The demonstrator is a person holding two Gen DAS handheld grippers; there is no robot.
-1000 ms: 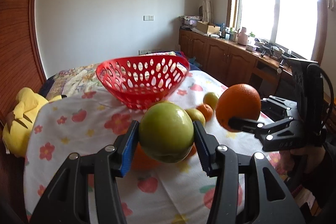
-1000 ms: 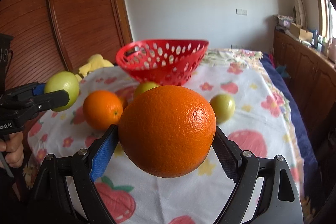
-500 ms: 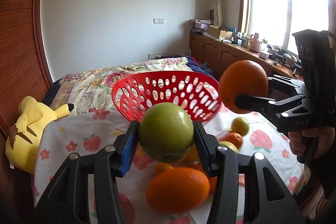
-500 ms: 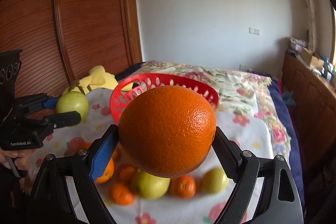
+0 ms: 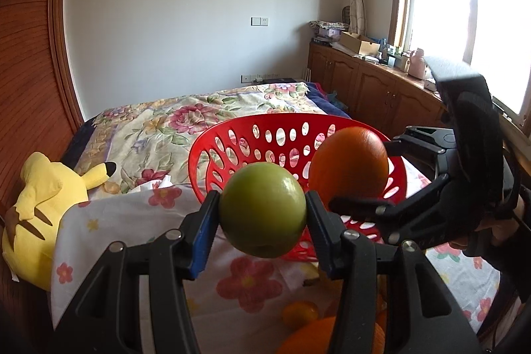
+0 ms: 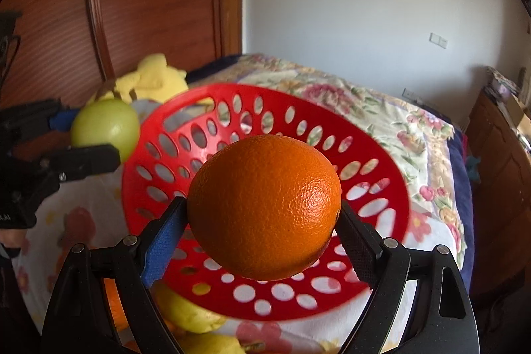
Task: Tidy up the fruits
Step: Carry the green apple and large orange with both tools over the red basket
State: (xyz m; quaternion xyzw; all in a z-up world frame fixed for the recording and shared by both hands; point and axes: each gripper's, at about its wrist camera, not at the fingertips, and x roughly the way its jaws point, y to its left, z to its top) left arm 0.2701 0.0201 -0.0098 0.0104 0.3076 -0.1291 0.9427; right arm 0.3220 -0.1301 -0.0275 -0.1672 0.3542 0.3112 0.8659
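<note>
Much of the loose fruit is cut off: in the left wrist view a small orange fruit (image 5: pixel 299 313) and part of a larger one are seen at 6 o'clock, largely hidden behind the left gripper (image 5: pixel 262 212). In the right wrist view, yellow-green fruits (image 6: pixel 189 309) at 7 o'clock are blurred and partly hidden by the right gripper (image 6: pixel 264 221); what kind they are cannot be told.

A green apple (image 5: pixel 262 209) is clamped between the left gripper's fingers, held just short of the near rim of the red basket (image 5: pixel 232 148). A dimple seems to face down and toward the camera, so its axis is probably tilted off vertical.

An orange (image 6: pixel 264 206) is gripped by the right gripper and is seen over the basket's perforated bowl. It is nearly round, slightly wider than tall, and no stem end can be made out.

The basket is tipped with its opening toward both cameras, on a flowered cloth (image 5: pixel 139 214). A yellow plush toy (image 5: pixel 36 204) lies at 9 o'clock.
</note>
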